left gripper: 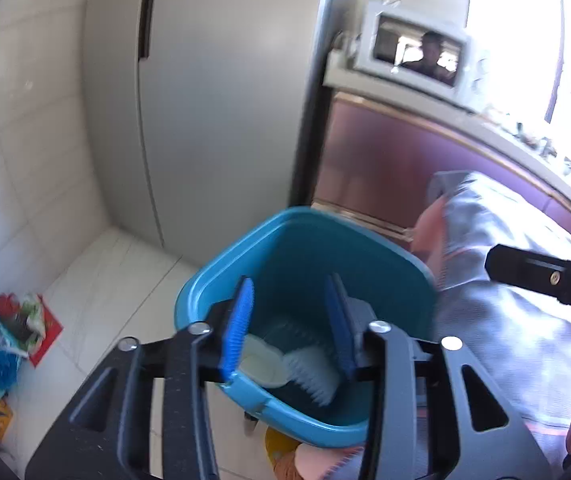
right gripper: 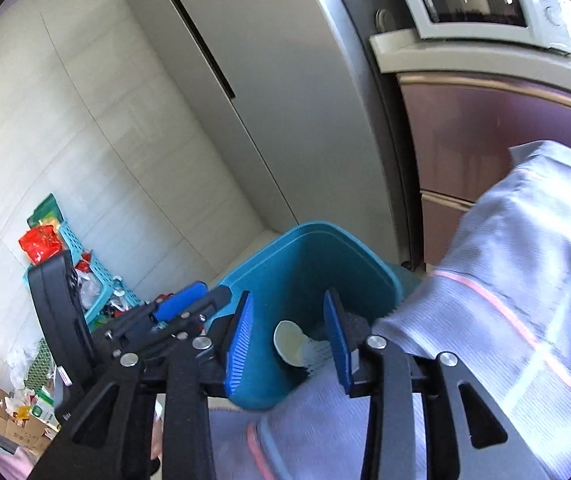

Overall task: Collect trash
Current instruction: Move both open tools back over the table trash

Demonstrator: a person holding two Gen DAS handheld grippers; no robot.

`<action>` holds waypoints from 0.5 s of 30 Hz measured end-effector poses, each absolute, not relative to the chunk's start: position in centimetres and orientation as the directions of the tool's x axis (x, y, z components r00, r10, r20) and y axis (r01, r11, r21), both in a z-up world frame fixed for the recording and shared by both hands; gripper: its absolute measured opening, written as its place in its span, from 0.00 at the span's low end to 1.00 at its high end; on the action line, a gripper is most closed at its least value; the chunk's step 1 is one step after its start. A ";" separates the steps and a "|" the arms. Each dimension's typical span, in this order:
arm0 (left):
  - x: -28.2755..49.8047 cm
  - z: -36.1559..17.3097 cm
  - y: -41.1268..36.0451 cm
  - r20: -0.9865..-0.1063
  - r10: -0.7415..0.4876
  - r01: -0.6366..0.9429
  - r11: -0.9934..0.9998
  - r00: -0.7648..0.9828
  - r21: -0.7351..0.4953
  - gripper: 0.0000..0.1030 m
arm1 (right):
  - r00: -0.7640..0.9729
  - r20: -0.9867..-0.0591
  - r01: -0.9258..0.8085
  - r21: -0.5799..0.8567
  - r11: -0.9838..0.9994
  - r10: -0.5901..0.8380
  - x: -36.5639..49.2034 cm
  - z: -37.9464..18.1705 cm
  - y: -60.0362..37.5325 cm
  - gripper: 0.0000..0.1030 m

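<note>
The blue trash bin (left gripper: 305,280) stood on the pale tiled floor (left gripper: 105,280), near the foot of the tall grey refrigerator (left gripper: 213,100). At its bottom lay a pale cream cup-like piece (left gripper: 259,362) touching a white ribbed piece (left gripper: 315,376); both showed again from the right wrist, the cream one (right gripper: 287,342) beside the ribbed one (right gripper: 317,354).

The left gripper (left gripper: 291,332) hung over the bin's near rim with its blue pads wide apart and nothing between them. The right gripper (right gripper: 289,340) was likewise spread wide, holding nothing, its pads framing the bin's mouth. A grey striped cloth (right gripper: 505,300) draped a surface to the right, just beside the bin.

The white tiled wall (right gripper: 65,120) ran along the left. Right of the refrigerator stood a maroon cabinet (right gripper: 485,128) with a white microwave (right gripper: 481,0) on its counter.

Only the left wrist view caught bright window light (left gripper: 525,40) at far right and the dark tip of the other tool (left gripper: 545,276). Only the right wrist view showed the left gripper's body (right gripper: 145,320) from the side, a teal basket (right gripper: 85,276) of wrappers against the wall, and cardboard boxes (right gripper: 21,420) of clutter on the near left floor.
</note>
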State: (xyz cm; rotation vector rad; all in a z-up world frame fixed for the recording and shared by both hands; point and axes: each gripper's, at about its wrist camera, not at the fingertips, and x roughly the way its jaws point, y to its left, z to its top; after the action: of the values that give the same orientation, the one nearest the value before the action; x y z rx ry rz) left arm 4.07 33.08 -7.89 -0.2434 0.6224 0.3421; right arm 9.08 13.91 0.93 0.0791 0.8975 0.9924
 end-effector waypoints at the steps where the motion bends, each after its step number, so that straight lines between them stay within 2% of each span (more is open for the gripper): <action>1: 3.8 -7.2 32.4 -0.588 0.232 -0.367 0.923 0.775 -0.120 0.44 | 0.237 -0.609 -0.692 0.441 0.572 0.757 8.7 1.3 12.6 0.36; 4: 3.1 -5.4 30.2 -0.545 0.165 -0.283 0.949 0.822 -0.140 0.52 | 0.283 -0.590 -0.688 0.425 0.589 0.756 8.1 2.2 9.1 0.40; 9: 3.0 -3.9 24.9 -0.516 -0.025 -0.078 0.981 0.856 -0.177 0.55 | 0.400 -0.570 -0.635 0.392 0.665 0.718 6.2 3.1 1.9 0.43; 15: 3.8 -4.2 15.9 -0.529 -0.246 0.188 0.969 0.812 -0.163 0.56 | 0.581 -0.550 -0.494 0.346 0.797 0.599 3.1 3.9 -7.9 0.45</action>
State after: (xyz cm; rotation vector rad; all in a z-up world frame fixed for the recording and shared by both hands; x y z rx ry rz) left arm 3.76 15.92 -4.17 -0.1051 0.5783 -0.2321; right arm 3.07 -7.87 3.87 0.1615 0.7025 0.6421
